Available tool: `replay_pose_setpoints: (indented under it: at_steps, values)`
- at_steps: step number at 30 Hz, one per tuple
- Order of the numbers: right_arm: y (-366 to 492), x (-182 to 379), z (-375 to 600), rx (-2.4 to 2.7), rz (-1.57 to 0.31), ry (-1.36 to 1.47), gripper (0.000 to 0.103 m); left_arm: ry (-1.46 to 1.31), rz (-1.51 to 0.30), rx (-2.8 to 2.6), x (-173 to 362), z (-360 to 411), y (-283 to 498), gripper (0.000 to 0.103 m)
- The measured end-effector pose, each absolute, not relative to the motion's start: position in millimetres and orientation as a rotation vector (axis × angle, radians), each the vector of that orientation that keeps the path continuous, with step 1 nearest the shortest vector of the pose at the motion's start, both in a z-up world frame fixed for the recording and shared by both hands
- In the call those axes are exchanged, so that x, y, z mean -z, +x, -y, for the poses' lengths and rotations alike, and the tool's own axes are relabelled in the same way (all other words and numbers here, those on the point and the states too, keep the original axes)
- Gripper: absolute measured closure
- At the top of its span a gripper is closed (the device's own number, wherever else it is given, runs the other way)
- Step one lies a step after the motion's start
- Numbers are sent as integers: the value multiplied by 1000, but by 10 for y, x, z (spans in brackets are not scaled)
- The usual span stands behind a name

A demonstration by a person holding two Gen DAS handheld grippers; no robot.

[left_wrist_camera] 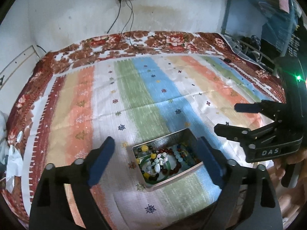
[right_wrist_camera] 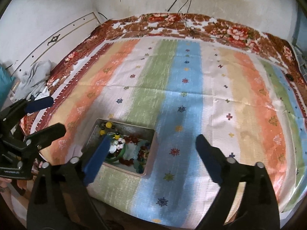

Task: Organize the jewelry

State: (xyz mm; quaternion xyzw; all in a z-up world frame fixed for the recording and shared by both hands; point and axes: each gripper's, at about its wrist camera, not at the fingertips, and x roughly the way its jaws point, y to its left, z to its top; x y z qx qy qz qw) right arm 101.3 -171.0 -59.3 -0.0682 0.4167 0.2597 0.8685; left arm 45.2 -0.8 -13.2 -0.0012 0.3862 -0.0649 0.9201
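Note:
A shallow metal tin (left_wrist_camera: 143, 180) lies on a striped cloth and holds several bead bracelets (left_wrist_camera: 180, 155) and a green bangle (left_wrist_camera: 147, 179). My left gripper (left_wrist_camera: 155, 159) is open and empty, its blue-padded fingers (left_wrist_camera: 101, 163) on either side of the tin, above it. The tin also shows in the right wrist view (right_wrist_camera: 92, 136), lower left. My right gripper (right_wrist_camera: 153, 153) is open and empty, above the cloth just right of the tin; its left finger (right_wrist_camera: 97, 157) overlaps the tin. The right gripper also shows in the left wrist view (left_wrist_camera: 226, 117), open.
The striped cloth (right_wrist_camera: 188, 76) covers a bed with a floral blanket (right_wrist_camera: 236, 30) against a white wall. Cables (left_wrist_camera: 130, 19) hang from a wall socket onto the bed's far edge. Crumpled grey cloth (right_wrist_camera: 34, 76) lies at the bed's left edge.

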Motion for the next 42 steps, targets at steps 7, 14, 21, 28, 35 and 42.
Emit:
replay_pose_setpoints:
  at_steps: [7,14,21,28,35,42]
  values:
    - [899,608,1858,-546,-879,-103,5,10,-756,104,122,17,297,6]
    - [725,579,2026,-561,-848,-50,5,28,-724,77,161,46,119,6]
    - [431,537,2133,-578,-786,-65,5,33,-703,55,131,114,-60,6]
    - [241,610,2225,-591,-790,-59,5,40,-620,87,70,221,-330,6]
    - [173,648,2237,-594,-782,-66,5,34,-564,90,85,337,-541,6]
    - [156,654,2234,-595,-788,-70,5,44,-570,61,135,370,-539,6]
